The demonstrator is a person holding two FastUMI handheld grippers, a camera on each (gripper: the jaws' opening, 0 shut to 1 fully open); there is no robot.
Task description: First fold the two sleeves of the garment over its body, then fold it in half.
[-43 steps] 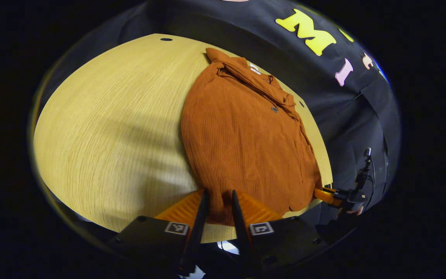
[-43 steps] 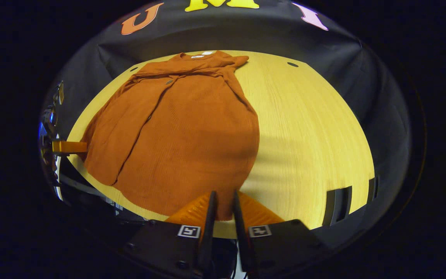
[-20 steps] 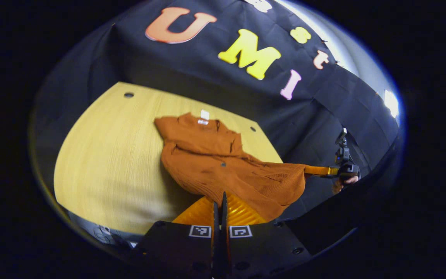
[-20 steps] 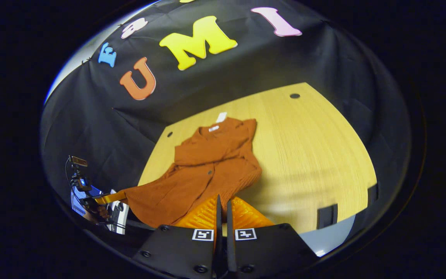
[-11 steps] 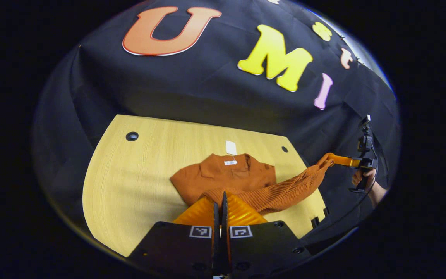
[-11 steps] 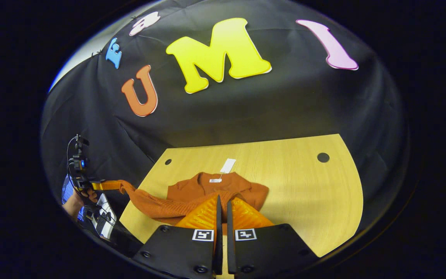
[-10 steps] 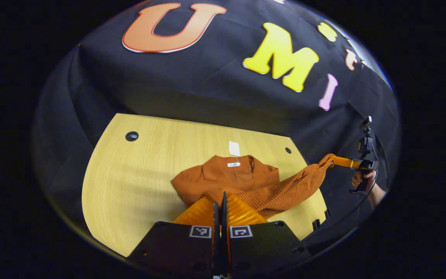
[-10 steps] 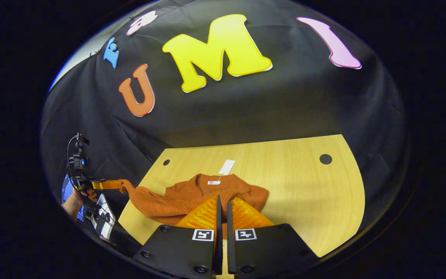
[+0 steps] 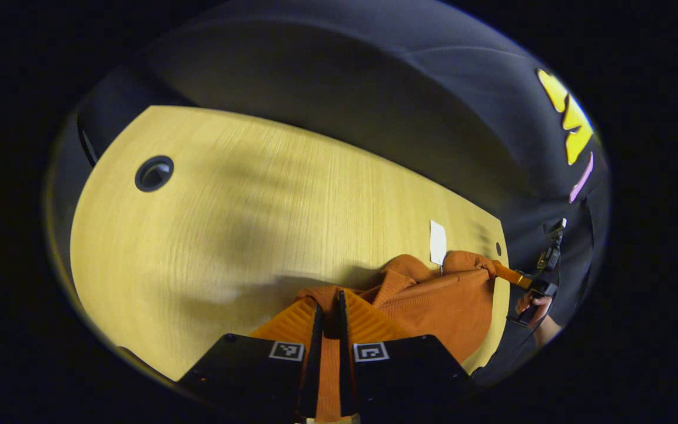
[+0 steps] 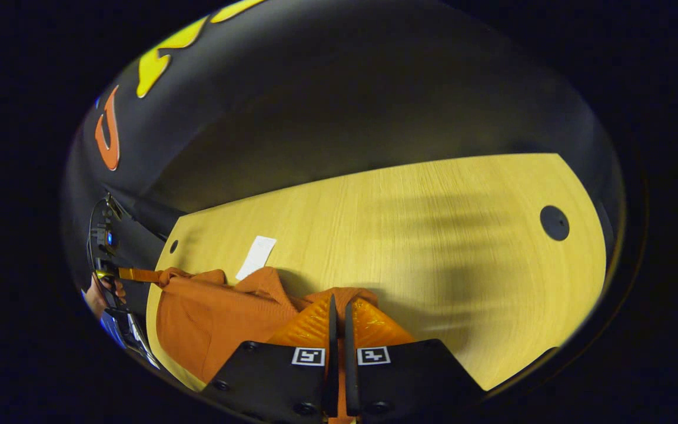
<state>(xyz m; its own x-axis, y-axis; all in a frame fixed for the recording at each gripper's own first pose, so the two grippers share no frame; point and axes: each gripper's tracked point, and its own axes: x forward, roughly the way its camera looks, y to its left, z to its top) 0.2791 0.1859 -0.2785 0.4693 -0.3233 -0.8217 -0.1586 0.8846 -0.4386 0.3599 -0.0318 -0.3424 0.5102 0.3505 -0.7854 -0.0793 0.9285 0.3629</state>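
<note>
Orange garment (image 9: 433, 303) lies folded at the bench (image 9: 245, 224) edge; your left claw (image 9: 327, 309) and right claw (image 10: 339, 306) each pinch its cloth.

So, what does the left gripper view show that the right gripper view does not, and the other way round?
Left gripper view: the right gripper seen from the side, pinching one corner of the garment, with a hand on its handle.
Right gripper view: the left gripper from the side, pinching another corner, the other hand holding it, and a blue light on it.
Both: the garment on the table, its white tag, and each camera's own two fingers shut on the cloth.
</note>
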